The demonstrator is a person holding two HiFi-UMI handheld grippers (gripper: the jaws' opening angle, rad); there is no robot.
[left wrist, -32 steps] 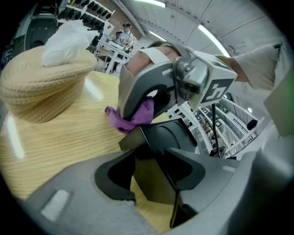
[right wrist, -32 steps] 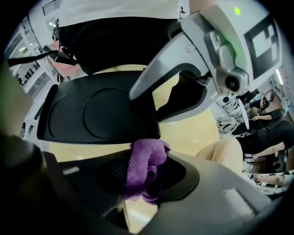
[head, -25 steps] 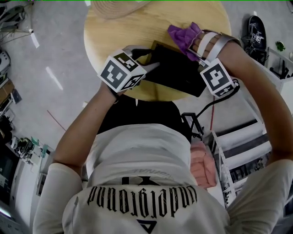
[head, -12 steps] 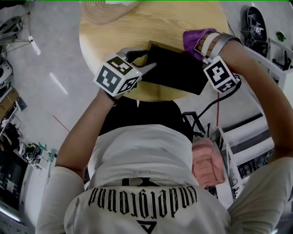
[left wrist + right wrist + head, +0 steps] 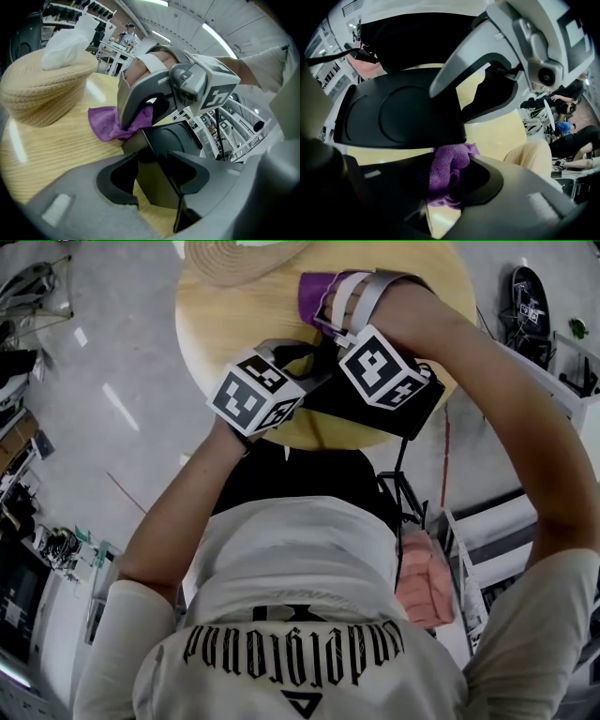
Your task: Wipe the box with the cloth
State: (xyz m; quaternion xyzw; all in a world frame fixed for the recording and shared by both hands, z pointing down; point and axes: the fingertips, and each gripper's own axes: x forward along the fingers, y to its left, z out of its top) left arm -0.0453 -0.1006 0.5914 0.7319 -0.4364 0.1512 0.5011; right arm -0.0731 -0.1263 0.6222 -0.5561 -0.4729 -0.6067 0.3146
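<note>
A flat black box (image 5: pixel 412 411) lies at the near edge of the round wooden table (image 5: pixel 225 320). My left gripper (image 5: pixel 302 364) is shut on the box's left edge; in the left gripper view the black box (image 5: pixel 165 140) runs between the jaws. My right gripper (image 5: pixel 328 310) is shut on a purple cloth (image 5: pixel 314 285) at the box's far left corner. In the right gripper view the purple cloth (image 5: pixel 446 174) is bunched between the jaws, pressed against the box (image 5: pixel 396 115) rim. The cloth (image 5: pixel 108 124) also shows under the right gripper (image 5: pixel 140 110) in the left gripper view.
A woven straw basket (image 5: pixel 234 259) with white tissue stands at the table's far side, seen also as the basket (image 5: pixel 44 89) close to the cloth. A shelf rack with a pink bundle (image 5: pixel 427 582) stands at the right. Dark shoes (image 5: pixel 530 301) lie on the floor.
My right gripper has carried the purple cloth leftward along the box's far edge, from its right end to near its left corner. The left gripper has kept hold of the box.
</note>
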